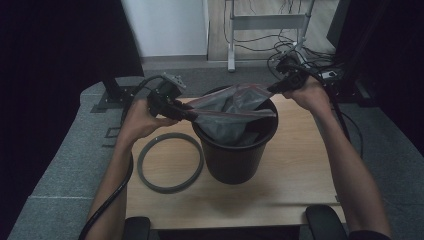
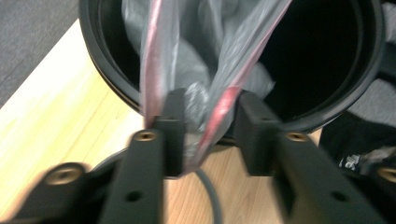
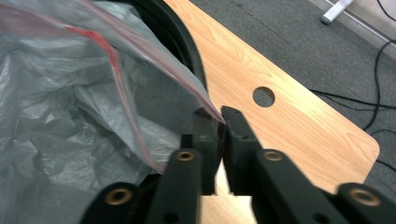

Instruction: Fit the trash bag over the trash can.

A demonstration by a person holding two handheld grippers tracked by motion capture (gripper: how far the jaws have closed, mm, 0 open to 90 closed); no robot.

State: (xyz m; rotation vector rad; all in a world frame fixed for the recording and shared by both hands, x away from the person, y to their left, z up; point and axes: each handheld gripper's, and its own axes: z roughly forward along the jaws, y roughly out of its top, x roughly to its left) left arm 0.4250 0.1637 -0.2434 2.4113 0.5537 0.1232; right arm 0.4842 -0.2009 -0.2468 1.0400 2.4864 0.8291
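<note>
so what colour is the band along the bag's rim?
Red, on the grey translucent bag; clearest in the left gripper view, running along the band.

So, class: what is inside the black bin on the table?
Inside the black bin hangs a crumpled grey bag with a red-edged mouth, stretched above the rim between the left gripper and right gripper. The bag covers the bin's bottom.
</note>
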